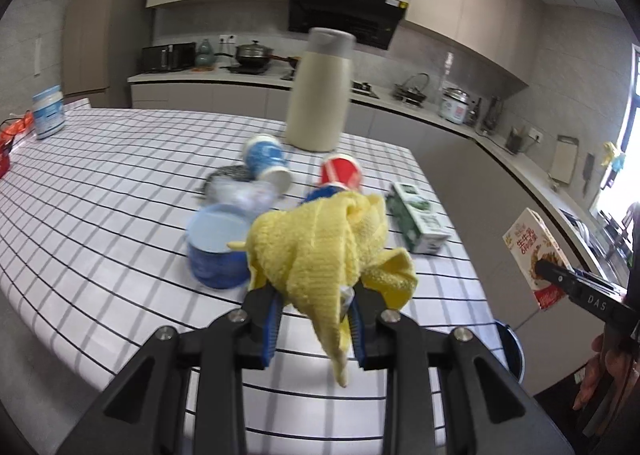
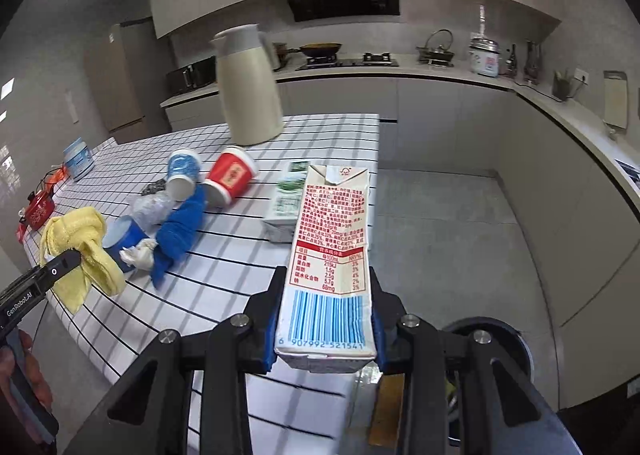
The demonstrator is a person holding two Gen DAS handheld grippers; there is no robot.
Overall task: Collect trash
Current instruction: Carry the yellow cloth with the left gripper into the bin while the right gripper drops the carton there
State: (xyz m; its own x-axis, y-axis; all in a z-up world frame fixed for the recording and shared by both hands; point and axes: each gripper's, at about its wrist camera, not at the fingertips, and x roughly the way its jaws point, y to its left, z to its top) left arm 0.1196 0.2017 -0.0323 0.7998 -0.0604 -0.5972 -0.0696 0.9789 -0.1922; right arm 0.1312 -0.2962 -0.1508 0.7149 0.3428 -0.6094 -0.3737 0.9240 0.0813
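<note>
Left tongs (image 1: 314, 315): clamped on a yellow cloth (image 1: 320, 251), which bunches above the pads and hangs a tail below them, held clear above the checked counter (image 1: 100, 183).

Right tongs (image 2: 325, 319): gripping a milk carton (image 2: 330, 255) by its lower end, barcode side facing the camera, carton lifted off the counter.

Ahead of the left tongs on the counter: blue tub (image 1: 216, 251), tipped blue cup (image 1: 266, 161), tipped red cup (image 1: 341, 175), green carton (image 1: 420, 219) lying flat, cream jug (image 1: 320, 91) upright beyond. Blue cloth (image 2: 180, 231) lies left of the right tongs. Dark bin (image 2: 500, 351) sits on the floor, below and right of them.
</note>
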